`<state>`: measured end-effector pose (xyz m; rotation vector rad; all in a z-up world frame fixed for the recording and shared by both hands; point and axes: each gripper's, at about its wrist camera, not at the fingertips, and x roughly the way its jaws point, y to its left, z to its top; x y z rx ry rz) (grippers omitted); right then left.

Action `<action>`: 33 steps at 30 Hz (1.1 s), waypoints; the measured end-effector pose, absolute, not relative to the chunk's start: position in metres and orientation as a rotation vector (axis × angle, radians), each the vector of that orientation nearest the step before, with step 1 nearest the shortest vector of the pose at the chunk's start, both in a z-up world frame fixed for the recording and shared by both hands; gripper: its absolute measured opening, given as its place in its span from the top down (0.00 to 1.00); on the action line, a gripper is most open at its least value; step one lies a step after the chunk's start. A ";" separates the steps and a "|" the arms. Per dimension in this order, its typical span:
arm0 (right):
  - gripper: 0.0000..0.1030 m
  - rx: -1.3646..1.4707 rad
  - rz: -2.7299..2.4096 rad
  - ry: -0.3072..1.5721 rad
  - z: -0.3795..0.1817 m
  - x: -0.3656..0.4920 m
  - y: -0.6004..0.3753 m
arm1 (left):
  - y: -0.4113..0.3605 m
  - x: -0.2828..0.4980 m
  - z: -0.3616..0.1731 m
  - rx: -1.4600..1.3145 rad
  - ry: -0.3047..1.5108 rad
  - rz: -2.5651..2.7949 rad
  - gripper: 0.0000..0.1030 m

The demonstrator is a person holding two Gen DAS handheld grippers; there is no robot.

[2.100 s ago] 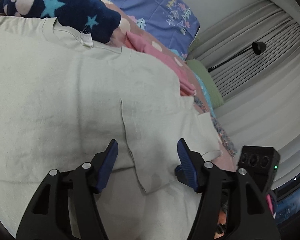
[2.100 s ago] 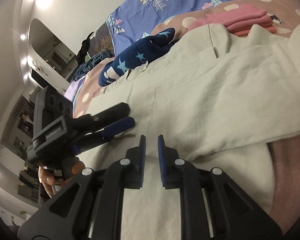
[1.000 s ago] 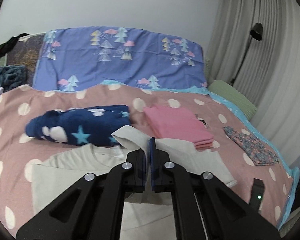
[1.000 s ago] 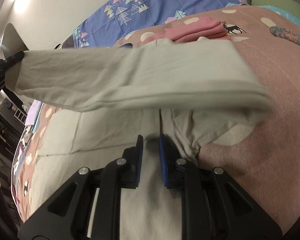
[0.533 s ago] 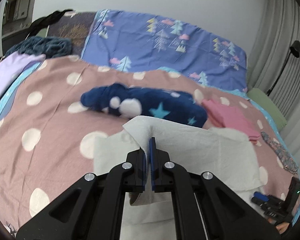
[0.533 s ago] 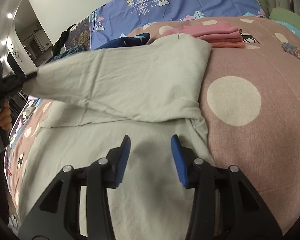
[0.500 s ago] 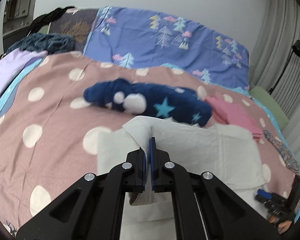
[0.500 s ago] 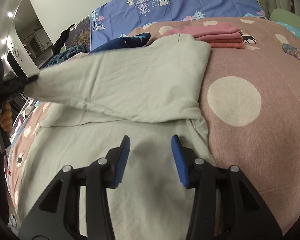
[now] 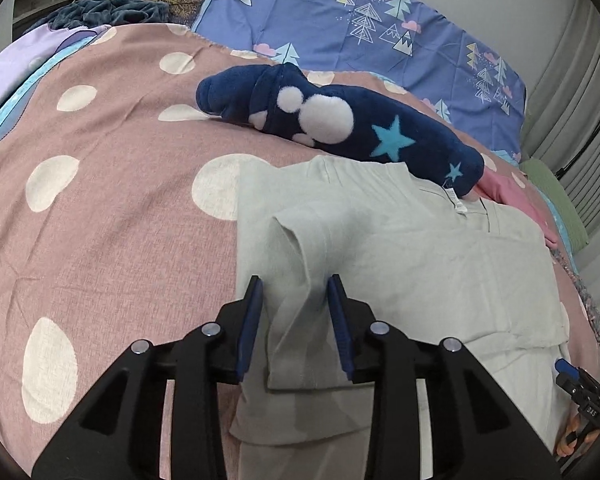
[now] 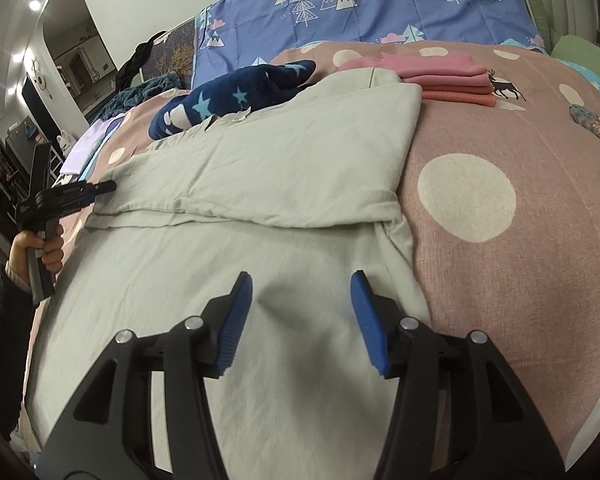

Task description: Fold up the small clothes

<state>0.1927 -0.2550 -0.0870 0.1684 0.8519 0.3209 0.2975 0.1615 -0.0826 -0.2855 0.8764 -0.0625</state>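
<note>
Left gripper [image 9: 295, 320] is held spread, nothing pinched, its fingers straddling a folded-over sleeve of the pale green shirt [image 9: 400, 264] on the dotted bedspread [image 9: 100, 220]. Right gripper [image 10: 300, 320] is likewise spread wide, the shirt [image 10: 260, 184] lying flat just ahead.

No word, brand or number can be read in either view. The small white tag [image 9: 457, 202] at the neck of the pale shirt [image 9: 400, 256] shows no legible print. A faint mark on the right gripper [image 9: 582, 396], low at the frame edge, is too small to make out.
</note>
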 end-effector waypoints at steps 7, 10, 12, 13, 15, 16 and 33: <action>0.47 0.172 0.312 0.855 -0.091 0.194 -0.254 | 0.148 0.332 -0.075 -0.265 0.890 -0.100 0.69; 0.46 0.161 0.310 0.848 -0.092 0.193 -0.252 | 0.147 0.340 -0.066 -0.256 0.843 -0.058 1.00; 0.46 0.165 0.313 0.844 -0.092 0.193 -0.253 | 0.142 0.330 -0.054 -0.227 0.758 -0.066 1.00; 0.46 0.171 0.316 0.843 -0.092 0.193 -0.254 | 0.138 0.324 -0.050 -0.180 0.724 -0.059 1.00; 0.46 0.187 0.317 0.845 -0.094 0.195 -0.256 | 0.129 0.323 -0.055 -0.062 0.722 -0.002 0.99; 0.46 0.187 0.315 0.845 -0.094 0.195 -0.255 | 0.128 0.326 -0.060 -0.013 0.742 0.034 0.95; 0.72 0.002 -0.023 0.760 -0.054 0.209 -0.261 | 0.038 0.286 -0.094 0.231 0.834 -0.089 0.65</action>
